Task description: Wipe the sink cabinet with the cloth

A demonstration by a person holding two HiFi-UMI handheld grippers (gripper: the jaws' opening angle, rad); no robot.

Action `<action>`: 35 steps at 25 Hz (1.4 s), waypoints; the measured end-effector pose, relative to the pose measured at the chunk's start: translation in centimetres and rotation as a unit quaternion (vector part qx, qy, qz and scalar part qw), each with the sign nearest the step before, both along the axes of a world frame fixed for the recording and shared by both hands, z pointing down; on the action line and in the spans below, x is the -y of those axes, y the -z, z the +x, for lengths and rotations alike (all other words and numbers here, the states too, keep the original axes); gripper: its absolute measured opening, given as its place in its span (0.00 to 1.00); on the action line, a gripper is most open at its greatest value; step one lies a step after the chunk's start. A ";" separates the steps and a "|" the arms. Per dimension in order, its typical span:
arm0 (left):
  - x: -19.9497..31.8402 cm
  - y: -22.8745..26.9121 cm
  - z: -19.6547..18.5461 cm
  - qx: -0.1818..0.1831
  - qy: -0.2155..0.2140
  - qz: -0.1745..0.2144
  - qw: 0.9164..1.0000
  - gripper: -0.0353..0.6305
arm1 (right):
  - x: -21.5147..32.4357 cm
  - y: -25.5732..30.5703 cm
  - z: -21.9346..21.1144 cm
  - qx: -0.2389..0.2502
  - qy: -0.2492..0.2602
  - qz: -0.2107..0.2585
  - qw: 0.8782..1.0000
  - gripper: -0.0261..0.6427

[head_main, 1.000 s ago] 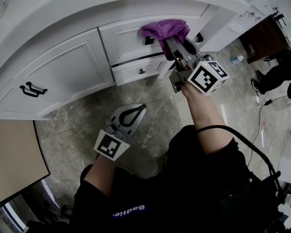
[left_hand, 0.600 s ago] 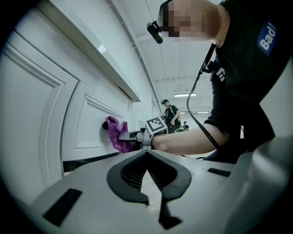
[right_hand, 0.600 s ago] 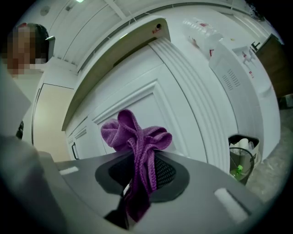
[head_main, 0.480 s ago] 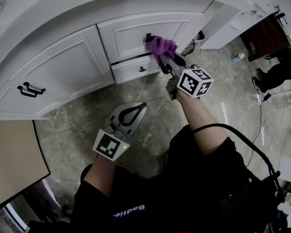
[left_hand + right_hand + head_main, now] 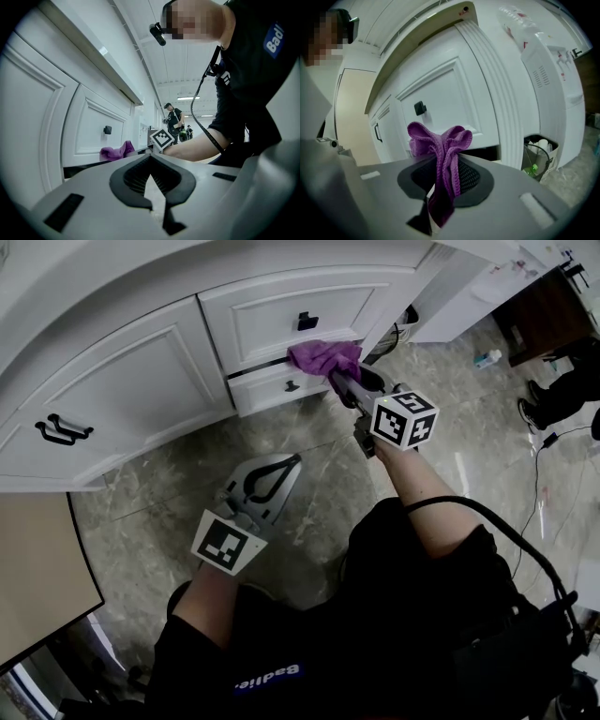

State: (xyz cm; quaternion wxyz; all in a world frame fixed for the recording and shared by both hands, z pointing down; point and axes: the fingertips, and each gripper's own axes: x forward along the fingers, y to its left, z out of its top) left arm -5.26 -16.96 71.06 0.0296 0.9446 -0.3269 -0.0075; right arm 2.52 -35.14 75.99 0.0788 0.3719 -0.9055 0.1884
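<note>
The white sink cabinet [image 5: 141, 381] fills the top of the head view, with a drawer front [image 5: 272, 320] carrying a black knob. My right gripper [image 5: 339, 379] is shut on a purple cloth [image 5: 323, 357] and presses it against the lower edge of that drawer front. In the right gripper view the cloth [image 5: 440, 150] bunches out from between the jaws, just before the white panel [image 5: 445, 98]. My left gripper [image 5: 281, 465] hangs low over the floor, shut and holding nothing. From the left gripper view the cloth [image 5: 116, 151] shows against the cabinet.
A small lower drawer [image 5: 281, 388] has a black knob. A cabinet door with black handles [image 5: 61, 432] is at the left. A wire bin [image 5: 539, 157] stands at the cabinet's right end. A cable [image 5: 539, 474] lies on the marble floor. Another person's legs [image 5: 562, 395] show at the right.
My right gripper has drawn the cloth down from the drawer's top, past the knob, to its lower edge. The left gripper has stayed in place.
</note>
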 end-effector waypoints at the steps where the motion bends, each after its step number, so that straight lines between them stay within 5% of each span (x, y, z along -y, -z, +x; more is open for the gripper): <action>1: 0.0 0.0 0.0 0.001 -0.001 0.001 1.000 0.04 | -0.3 1.1 0.3 0.005 0.004 0.012 1.000 0.15; 9: -0.1 -0.3 0.8 0.006 -0.008 -0.001 1.000 0.04 | -0.8 14.6 2.6 0.085 -0.005 0.150 0.985 0.15; 15: -0.2 -0.6 1.3 0.010 -0.013 -0.007 1.000 0.04 | 1.6 20.2 4.4 0.114 -0.036 0.190 0.975 0.15; 35: -0.3 -1.3 2.3 0.015 -0.018 -0.013 1.000 0.04 | 3.6 0.9 4.0 -0.008 -0.050 0.021 0.998 0.15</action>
